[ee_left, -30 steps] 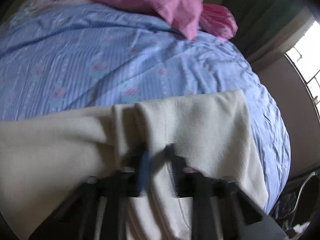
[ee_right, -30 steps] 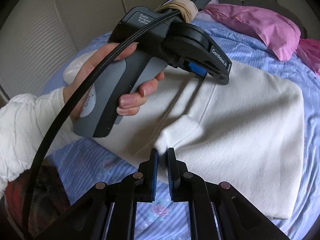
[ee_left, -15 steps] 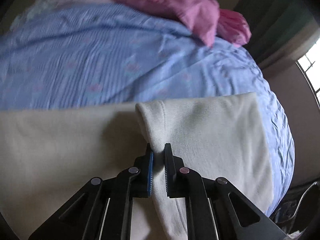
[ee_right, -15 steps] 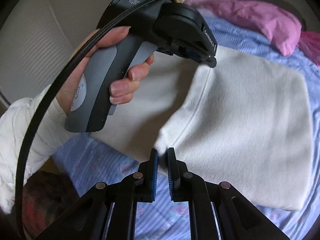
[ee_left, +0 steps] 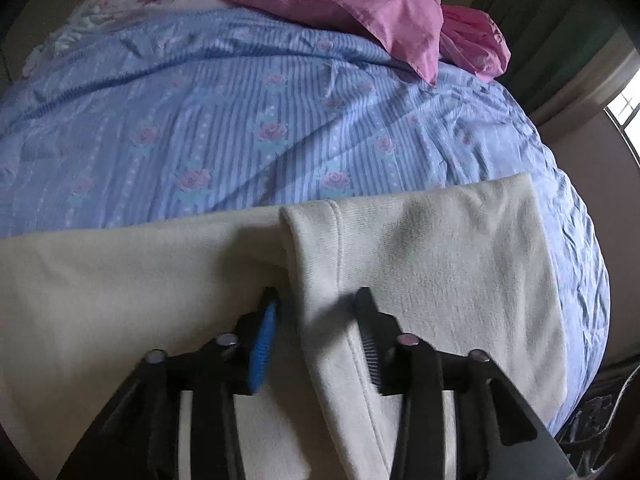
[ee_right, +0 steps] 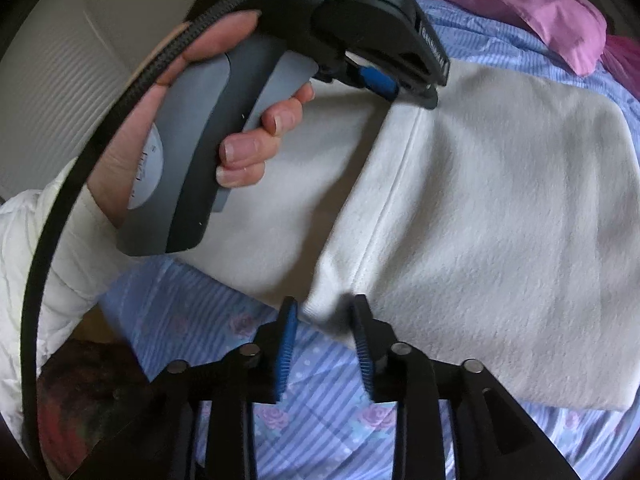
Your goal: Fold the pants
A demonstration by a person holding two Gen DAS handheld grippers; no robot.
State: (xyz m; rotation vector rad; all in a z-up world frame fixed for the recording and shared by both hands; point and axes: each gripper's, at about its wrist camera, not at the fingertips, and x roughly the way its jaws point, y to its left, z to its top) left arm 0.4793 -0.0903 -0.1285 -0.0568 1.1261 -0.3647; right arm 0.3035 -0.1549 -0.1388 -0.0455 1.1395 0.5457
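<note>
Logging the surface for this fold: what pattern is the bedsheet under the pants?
Blue stripes with pink roses on the bedsheet, clearest in the left wrist view.

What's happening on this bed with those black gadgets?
A person is folding cream pants on a blue floral bedspread, holding tongs in each hand. One flap is folded over. Both the left tongs and right tongs stand open around its hem edge, gripping nothing. A pink pillow lies beyond.

Blue floral bedsheet point(ee_left: 248, 120), pink pillow point(ee_left: 360, 4) (rumpled), bright window point(ee_left: 626, 108) at right.
</note>
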